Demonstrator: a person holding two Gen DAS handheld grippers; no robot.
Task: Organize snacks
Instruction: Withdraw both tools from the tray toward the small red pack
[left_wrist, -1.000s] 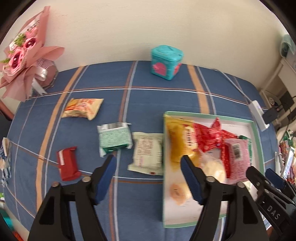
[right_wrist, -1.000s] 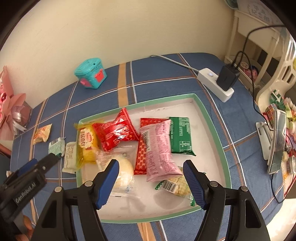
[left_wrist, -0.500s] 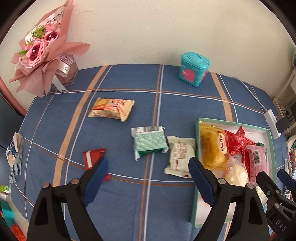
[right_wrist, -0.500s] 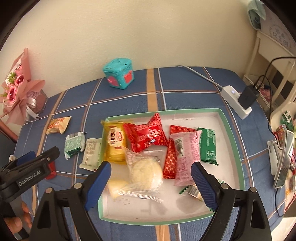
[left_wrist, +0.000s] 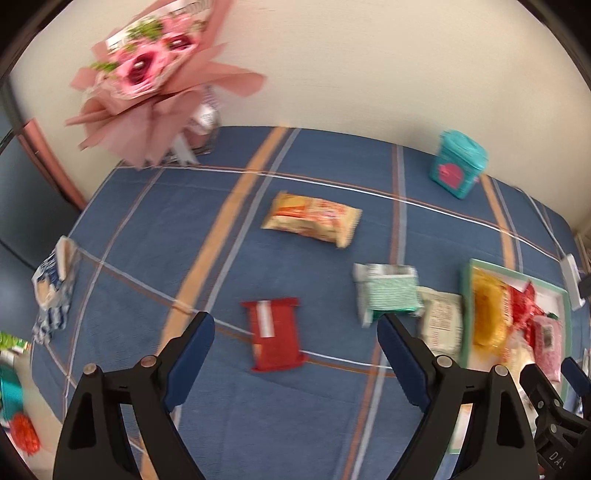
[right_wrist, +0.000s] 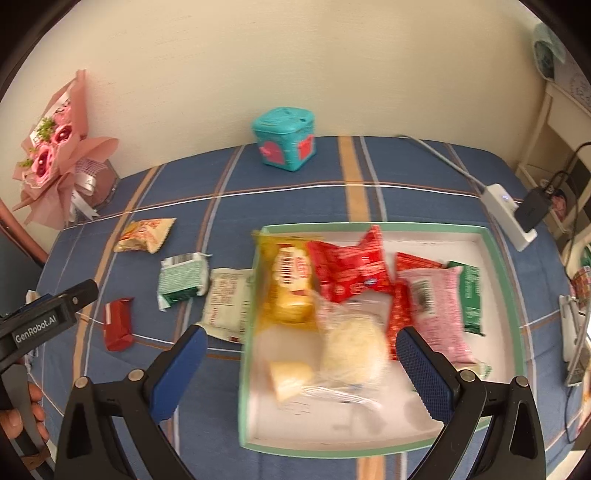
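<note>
A green-rimmed white tray (right_wrist: 496, 236) holds several snack packets; it also shows in the left wrist view (left_wrist: 466, 314). On the blue cloth left of it lie a red packet (left_wrist: 274, 334) (right_wrist: 117, 324), a green-and-white packet (left_wrist: 388, 291) (right_wrist: 183, 277), a cream packet (left_wrist: 441, 323) (right_wrist: 227, 301) against the tray, and a yellow-orange packet (left_wrist: 312, 218) (right_wrist: 146, 234). My left gripper (left_wrist: 295, 341) is open and empty, hovering above the red packet. My right gripper (right_wrist: 297, 356) is open and empty above the tray's front left part.
A teal box (right_wrist: 284, 138) stands at the back by the wall. A pink bouquet (left_wrist: 159, 81) stands at the back left. A blue-and-white packet (left_wrist: 53, 288) lies at the cloth's left edge. A power strip with charger (right_wrist: 511, 214) lies right of the tray.
My left gripper has swung left, from over the tray's edge to above the red packet. My right gripper has drifted left over the tray. Both stay open and empty.
</note>
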